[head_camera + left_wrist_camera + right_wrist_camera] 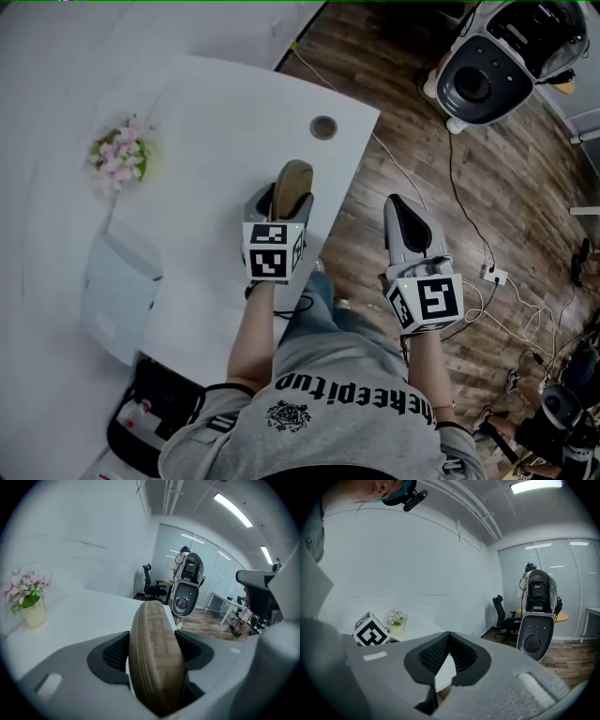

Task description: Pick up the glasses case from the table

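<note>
— Starting closest to us, what do we have in our hands?

— We hold a gripper in each hand, both arms reaching out from our grey shirt [328,412]. Our left gripper [282,194] is clamped on the glasses case [292,178]. Its dark pads [111,653] press on the two broad sides, and the jaws stand wide because the case fills them.

— How does the case sit?

— It stands on edge, its zipper seam toward us and its rounded end poking out past the fingertips. We have it over the table [234,103], near the right edge and toward our front corner. Whether its underside touches the tabletop, we cannot tell.

— And our right gripper [403,208]?

— Its jaws are closed tip to tip, with nothing between them. It hangs past the table's right edge, over the wood floor [422,141], well apart from the case.

— What do we see farther out on the table?

— A white box [117,295] lies near the front edge, left of our left arm. Beyond the case, a round hole [323,127] sits near the right edge. A pot of pink flowers [120,155] stands farther left, toward the wall.

— And past the table?

— A white machine [487,70] stands on the floor, and cables [469,216] run across the boards to a power strip [494,275]. In the left gripper view we also make out a black office chair [152,585] beside a glass wall.
</note>
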`<action>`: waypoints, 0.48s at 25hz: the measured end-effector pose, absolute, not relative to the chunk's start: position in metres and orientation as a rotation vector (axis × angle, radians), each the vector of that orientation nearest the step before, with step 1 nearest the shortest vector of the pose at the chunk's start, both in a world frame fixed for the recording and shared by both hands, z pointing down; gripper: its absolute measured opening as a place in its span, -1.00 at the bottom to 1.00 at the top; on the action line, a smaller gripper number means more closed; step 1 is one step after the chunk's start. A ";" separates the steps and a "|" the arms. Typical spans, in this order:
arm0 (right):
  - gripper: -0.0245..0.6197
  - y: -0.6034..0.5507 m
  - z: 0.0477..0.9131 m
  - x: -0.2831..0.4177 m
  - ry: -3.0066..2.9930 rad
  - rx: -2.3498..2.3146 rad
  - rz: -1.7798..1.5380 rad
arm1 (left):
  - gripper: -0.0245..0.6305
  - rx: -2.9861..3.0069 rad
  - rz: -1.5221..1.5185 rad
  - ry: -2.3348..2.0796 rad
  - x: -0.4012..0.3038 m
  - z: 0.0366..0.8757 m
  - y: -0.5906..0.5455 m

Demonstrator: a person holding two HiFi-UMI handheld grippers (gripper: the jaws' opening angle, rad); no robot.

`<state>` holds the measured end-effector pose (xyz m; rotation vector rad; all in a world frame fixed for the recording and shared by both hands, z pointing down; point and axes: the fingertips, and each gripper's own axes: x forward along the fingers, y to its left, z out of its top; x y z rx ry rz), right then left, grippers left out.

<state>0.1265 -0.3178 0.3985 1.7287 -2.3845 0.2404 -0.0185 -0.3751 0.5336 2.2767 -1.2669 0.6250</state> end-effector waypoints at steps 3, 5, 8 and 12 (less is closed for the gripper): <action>-0.91 -0.315 0.396 0.121 -2.412 1.706 0.234 | 0.04 2.280 0.558 -1.307 -0.025 0.519 -0.369; -0.91 -0.312 0.395 0.118 -2.428 1.693 0.228 | 0.04 2.286 0.523 -1.327 -0.029 0.511 -0.364; -0.91 -0.308 0.393 0.113 -2.449 1.676 0.217 | 0.04 2.293 0.468 -1.341 -0.033 0.498 -0.356; -0.91 -0.302 0.390 0.108 -2.478 1.660 0.206 | 0.04 2.309 0.419 -1.370 -0.037 0.483 -0.345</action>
